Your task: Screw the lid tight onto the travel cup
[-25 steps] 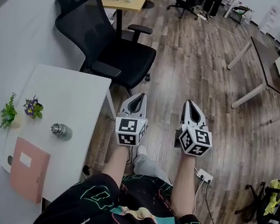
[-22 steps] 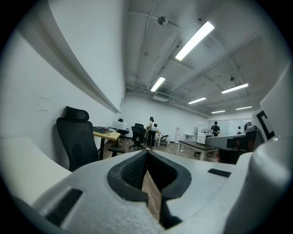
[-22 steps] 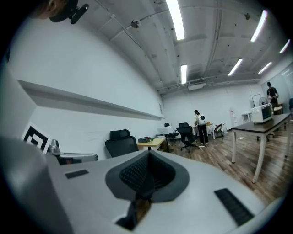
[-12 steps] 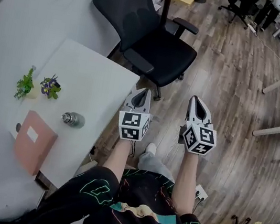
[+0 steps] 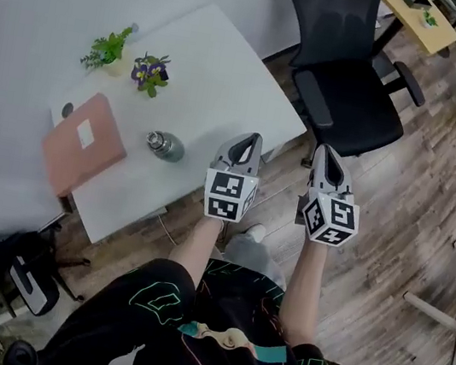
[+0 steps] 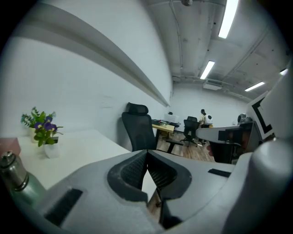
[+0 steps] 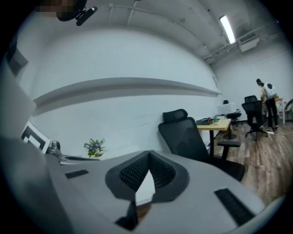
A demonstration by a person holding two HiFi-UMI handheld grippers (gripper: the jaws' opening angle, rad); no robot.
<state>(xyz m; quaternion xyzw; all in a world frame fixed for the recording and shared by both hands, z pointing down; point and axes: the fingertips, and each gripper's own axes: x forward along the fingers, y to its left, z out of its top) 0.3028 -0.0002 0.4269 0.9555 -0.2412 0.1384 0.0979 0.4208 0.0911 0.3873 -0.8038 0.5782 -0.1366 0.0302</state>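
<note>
The travel cup (image 5: 165, 146), pale green with a metal lid on top, stands on the white table (image 5: 226, 90). In the left gripper view the travel cup (image 6: 13, 176) sits at the lower left edge. My left gripper (image 5: 251, 140) hangs just off the table's near corner, to the right of the cup, jaws shut on nothing. My right gripper (image 5: 323, 150) is further right, over the floor in front of the black chair (image 5: 349, 76), also shut and empty. Both pairs of jaws meet tip to tip, the left gripper (image 6: 146, 153) and the right gripper (image 7: 149, 154).
A pink folder (image 5: 84, 145) lies left of the cup. Two small potted plants (image 5: 109, 52) (image 5: 149, 71) stand near the wall. The black office chair stands at the table's right end. A wooden desk (image 5: 420, 19) and more chairs stand beyond. Dark gear (image 5: 14, 271) lies on the floor.
Both grippers have swung round to the left toward the white table and sunk a little. The table and cup now lie ahead-left of them. Both jaws stay shut.
</note>
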